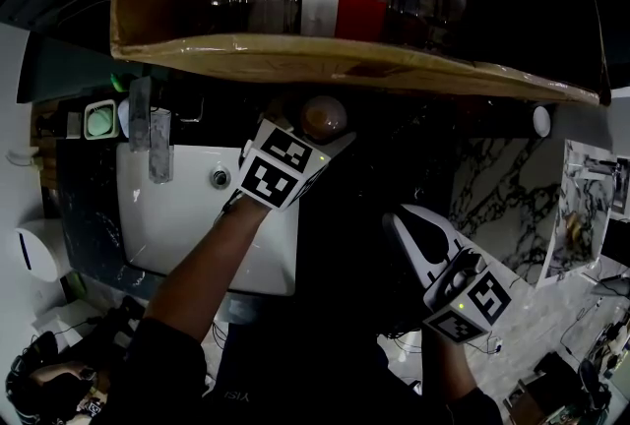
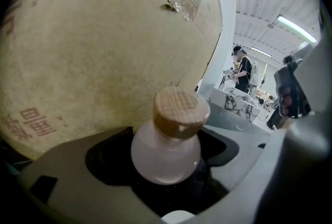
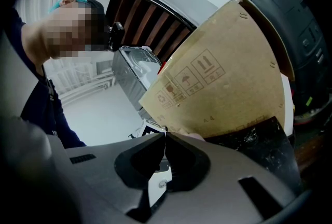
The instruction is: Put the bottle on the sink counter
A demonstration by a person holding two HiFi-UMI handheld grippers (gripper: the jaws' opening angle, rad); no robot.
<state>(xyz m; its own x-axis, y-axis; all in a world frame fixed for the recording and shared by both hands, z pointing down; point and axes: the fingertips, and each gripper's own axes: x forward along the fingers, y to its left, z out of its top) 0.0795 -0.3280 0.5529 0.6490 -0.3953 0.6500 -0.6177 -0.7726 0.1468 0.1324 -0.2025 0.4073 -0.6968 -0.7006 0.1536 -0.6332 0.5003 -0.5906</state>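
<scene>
A small bottle [image 2: 165,154] with a milky white body and a brown textured cap [image 2: 180,112] sits upright between the jaws of my left gripper [image 2: 167,166], which is shut on its body. In the head view the bottle's cap [image 1: 323,116] shows just beyond the left gripper [image 1: 311,142], above the back right corner of the white sink [image 1: 187,216]. The dark counter [image 1: 81,202] frames the sink. My right gripper [image 1: 404,226] hangs lower right, away from the sink. Its jaws meet at the tips [image 3: 165,137] with nothing between them.
A large cardboard box [image 1: 325,54] holding several clear bottles juts overhead, close above the left gripper; it also fills the gripper views [image 3: 223,83]. A faucet [image 1: 157,146] stands at the sink's back. A green-white dish [image 1: 100,119] sits at the left. Marbled surfaces [image 1: 497,192] lie to the right.
</scene>
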